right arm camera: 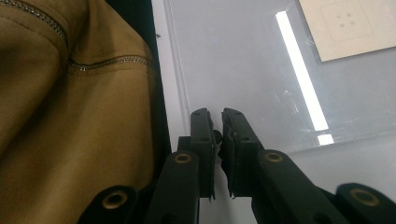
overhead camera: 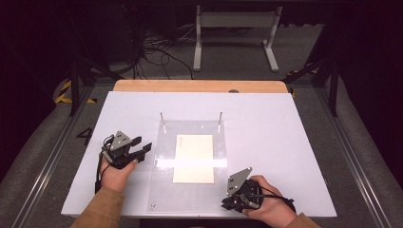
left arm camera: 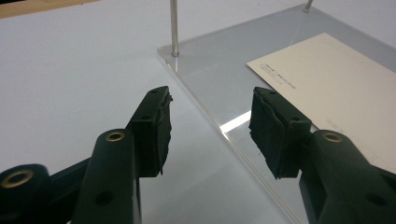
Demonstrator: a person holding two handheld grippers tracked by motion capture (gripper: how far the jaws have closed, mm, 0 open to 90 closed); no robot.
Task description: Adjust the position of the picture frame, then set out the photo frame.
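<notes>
Covering most of the high view, the broad white rectangular table (overhead camera: 266,123) bears a clear acrylic base plate (overhead camera: 190,194) at its middle, with two thin upright metal pins (overhead camera: 162,118) at the plate's far corners; on the plate lies a cream rectangular paper card (overhead camera: 193,158), flat, square to the plate's edges and nearer the pins than the person's side. The left gripper (overhead camera: 140,148) hangs just beside the plate's left edge with its jaws spread wide and empty, one pad over bare table and the other over the acrylic; the right gripper (overhead camera: 230,203) sits low at the plate's near right corner, its jaws drawn almost together with a thin slit between them and nothing held, though whether the tips touch the acrylic is hard to tell from its own view. The step in hand looks to be a reach for the card; a flat sheet on slick acrylic gives little to pinch, so it would go best to bring one pad down onto the card's left edge and slide it toward the plate's rim until an edge overhangs. Room is generous to left and right; the pins fence the far side, and a tan sleeve (right arm camera: 56,121) crowds the near edge.
</notes>
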